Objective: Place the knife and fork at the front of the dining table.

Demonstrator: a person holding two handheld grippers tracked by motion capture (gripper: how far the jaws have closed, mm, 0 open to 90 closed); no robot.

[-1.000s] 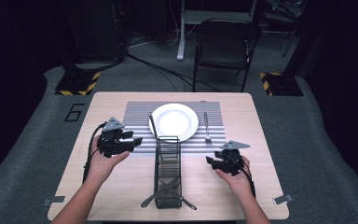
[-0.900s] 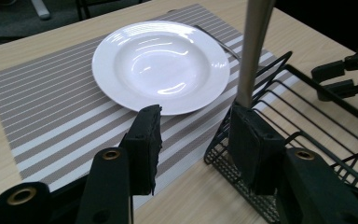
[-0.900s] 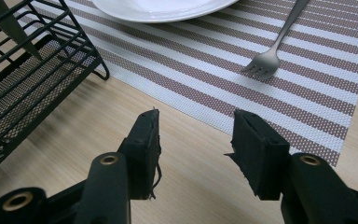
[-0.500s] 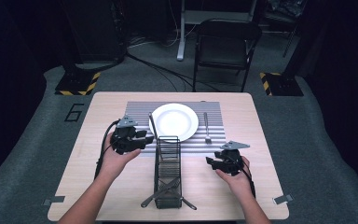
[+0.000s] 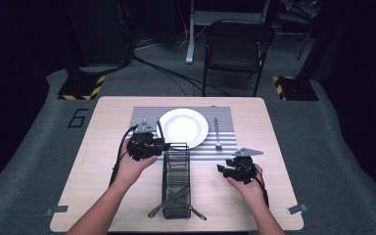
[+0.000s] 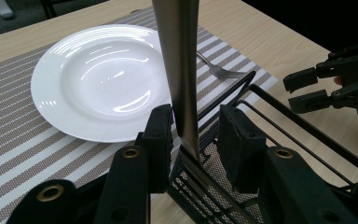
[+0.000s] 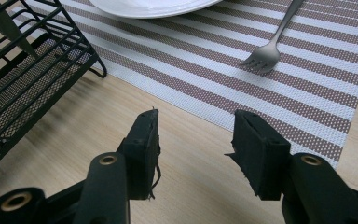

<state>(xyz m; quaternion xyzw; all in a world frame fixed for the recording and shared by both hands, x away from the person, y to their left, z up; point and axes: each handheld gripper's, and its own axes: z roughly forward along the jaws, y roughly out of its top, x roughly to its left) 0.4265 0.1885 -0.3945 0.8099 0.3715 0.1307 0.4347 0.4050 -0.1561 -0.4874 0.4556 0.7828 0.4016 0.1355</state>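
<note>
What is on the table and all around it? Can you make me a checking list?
Surface: wooden table with a striped placemat on its far half.
Job's things: white plate on the placemat; fork lying right of the plate; black wire caddy nearer the person, cutlery sticking out of its near end; a flat metal utensil handle between the left jaws, its lower end in the caddy.
Clutter: nothing seen.
Grippers: left gripper at the caddy's far end, jaws apart around the handle; right gripper open, holding nothing.
Cables: black cable trailing from the left gripper; more on the floor.
Surroundings: folding chair beyond the table, dark room.
</note>
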